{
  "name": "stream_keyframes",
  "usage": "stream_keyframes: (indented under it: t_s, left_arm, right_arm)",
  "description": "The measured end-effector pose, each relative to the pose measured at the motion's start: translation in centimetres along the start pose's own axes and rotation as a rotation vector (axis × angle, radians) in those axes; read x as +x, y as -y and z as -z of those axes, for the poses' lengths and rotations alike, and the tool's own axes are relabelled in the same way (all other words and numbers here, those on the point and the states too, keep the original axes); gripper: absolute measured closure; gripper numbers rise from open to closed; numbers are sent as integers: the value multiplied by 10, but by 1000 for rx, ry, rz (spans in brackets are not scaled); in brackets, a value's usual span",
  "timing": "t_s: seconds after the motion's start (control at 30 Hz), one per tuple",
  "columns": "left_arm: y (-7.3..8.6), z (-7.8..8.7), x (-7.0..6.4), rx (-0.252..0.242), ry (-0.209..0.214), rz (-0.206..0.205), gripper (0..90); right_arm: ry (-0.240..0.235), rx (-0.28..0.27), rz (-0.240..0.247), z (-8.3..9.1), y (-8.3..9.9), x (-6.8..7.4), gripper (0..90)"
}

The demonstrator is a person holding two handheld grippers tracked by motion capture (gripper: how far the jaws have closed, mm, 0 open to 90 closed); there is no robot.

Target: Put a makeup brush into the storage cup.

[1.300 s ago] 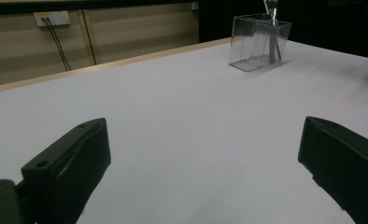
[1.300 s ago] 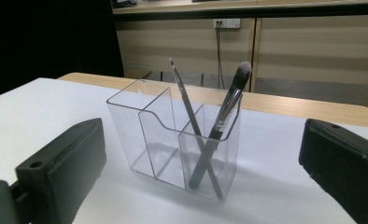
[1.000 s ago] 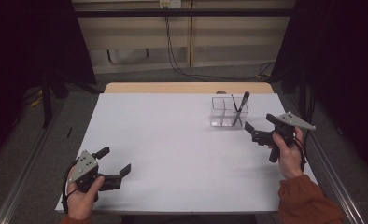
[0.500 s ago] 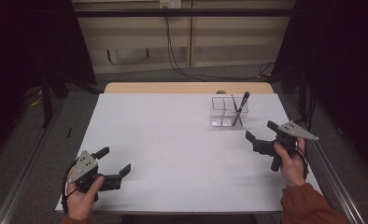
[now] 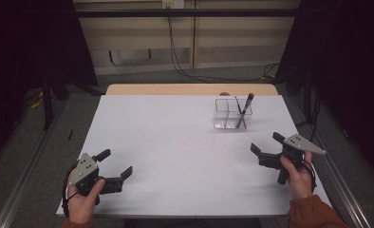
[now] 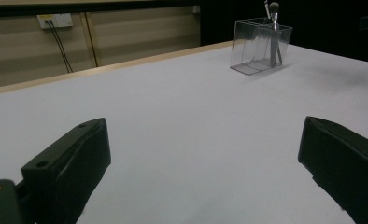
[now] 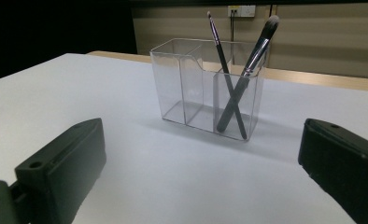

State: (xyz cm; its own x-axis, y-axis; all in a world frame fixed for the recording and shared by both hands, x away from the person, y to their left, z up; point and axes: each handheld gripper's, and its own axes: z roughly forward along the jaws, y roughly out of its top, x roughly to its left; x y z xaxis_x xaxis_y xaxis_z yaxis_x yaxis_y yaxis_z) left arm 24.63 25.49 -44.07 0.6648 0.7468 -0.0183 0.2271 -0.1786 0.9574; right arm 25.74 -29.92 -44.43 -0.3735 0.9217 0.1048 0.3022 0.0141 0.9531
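**Both grippers open and empty; brushes stand in the clear organizer**

Landmark: the clear organizer [image 5: 232, 114], a transparent box with several compartments, standing on the white table [image 5: 175, 142] near its far edge, toward the person's right.

Contents: two makeup brushes share one end compartment of the organizer. The thick brush [image 7: 247, 74] leans with its bristle head up. The thin brush [image 7: 225, 70] leans the opposite way, so the two handles cross inside the compartment. The remaining compartments hold nothing.

Right gripper [image 5: 266, 151]: held in the person's right hand on the near side of the organizer, a little to its right, and apart from it. The jaws are spread wide with nothing between them. In the right gripper view they frame the organizer.

Left gripper [image 5: 115, 165]: held in the person's left hand well apart from the organizer, at the near left corner of the table. Its jaws are likewise spread wide and grip nothing. In the left gripper view the organizer [image 6: 260, 45] stands far off.
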Motion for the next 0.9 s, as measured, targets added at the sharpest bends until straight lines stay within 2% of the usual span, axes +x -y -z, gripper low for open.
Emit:
stream_keyframes:
  t_s: [0.23, 0.4, 0.5, 0.57, 0.77, 0.9]
  left_arm:
    - [1, -1, -1, 3, -1, 3, 25]
    - [1, 0, -1, 3, -2, 7, 25]
    - [0, 1, -1, -1, 2, 4, 25]
    - [0, 1, -2, -4, 6, 1, 25]
    - [0, 3, -2, -7, 6, 2, 25]
    - [0, 2, -3, -3, 8, 0, 25]
  right_arm:
    - [4, -10, -7, 13, 6, 0, 0]
    - [6, -30, -31, 21, 10, -1, 0]
    - [14, -22, -15, 24, 13, -1, 0]
    - [9, -24, -28, 27, 15, -1, 0]
    - [18, -17, -11, 34, 20, 0, 0]
    - [9, -10, -5, 36, 22, 2, 0]
